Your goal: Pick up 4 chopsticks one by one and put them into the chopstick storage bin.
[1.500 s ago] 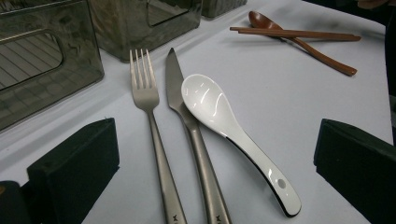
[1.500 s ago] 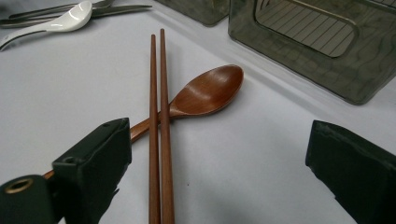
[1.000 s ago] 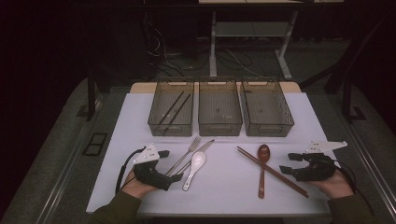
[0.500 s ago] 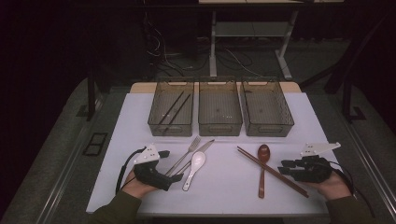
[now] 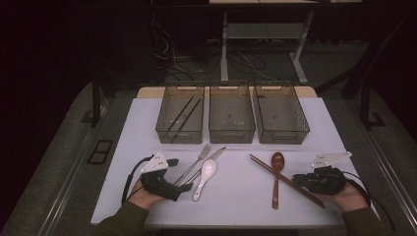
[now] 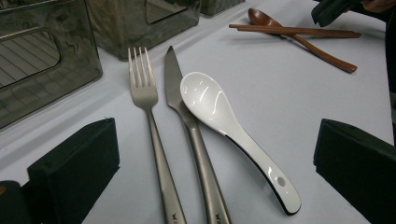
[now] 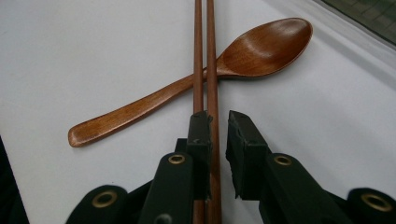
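Wooden chopsticks [image 7: 208,56] crossing the brown spoon [image 7: 196,79] now sit between the right gripper's [image 7: 218,122] just-narrowed jaws (not yet pinched), so lifting is near

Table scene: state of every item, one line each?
left gripper: open, jaws wide either side of the cutlery, holding nothing
right gripper: jaws just closing around the wooden chopsticks, small gap left
wooden spoon: flat on table, under the chopsticks
fork: flat, untouched
knife: flat, under the spoon
white spoon: bowl up, resting on knife
left bin: holds dark chopsticks
middle bin: empty
right bin: empty
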`<state>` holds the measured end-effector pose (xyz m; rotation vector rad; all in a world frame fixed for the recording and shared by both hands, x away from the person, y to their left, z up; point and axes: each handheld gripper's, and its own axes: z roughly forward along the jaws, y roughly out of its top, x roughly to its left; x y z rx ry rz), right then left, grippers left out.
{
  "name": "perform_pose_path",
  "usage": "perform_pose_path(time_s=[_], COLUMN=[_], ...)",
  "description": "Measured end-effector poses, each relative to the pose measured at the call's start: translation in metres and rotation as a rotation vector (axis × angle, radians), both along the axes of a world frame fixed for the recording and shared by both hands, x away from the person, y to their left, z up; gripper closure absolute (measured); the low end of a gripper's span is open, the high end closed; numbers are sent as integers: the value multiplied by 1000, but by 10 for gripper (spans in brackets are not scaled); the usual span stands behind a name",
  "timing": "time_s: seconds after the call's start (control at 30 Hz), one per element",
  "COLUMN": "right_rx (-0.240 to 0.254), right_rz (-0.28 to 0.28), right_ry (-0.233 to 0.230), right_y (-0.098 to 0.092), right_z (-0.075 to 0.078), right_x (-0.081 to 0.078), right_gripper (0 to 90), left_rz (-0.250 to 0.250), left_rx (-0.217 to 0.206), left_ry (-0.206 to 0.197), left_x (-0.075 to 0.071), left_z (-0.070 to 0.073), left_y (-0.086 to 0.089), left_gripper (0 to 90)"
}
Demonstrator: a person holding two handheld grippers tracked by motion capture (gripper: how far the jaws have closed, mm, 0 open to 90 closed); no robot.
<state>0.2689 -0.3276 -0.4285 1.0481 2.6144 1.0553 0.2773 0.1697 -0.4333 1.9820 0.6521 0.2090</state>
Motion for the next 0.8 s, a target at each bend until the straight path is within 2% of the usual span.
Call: perform_pose_path(time_s=[0.8], right_rx=[-32], right_rz=[9], right_ry=[14], right_y=[1], right_z=[-5], right_x=[2], right_gripper=[795], left_rz=[0], left_rx=[5], left_ry=[-1], left_x=[0], left_z=[0], left_y=[-1], left_gripper=[0])
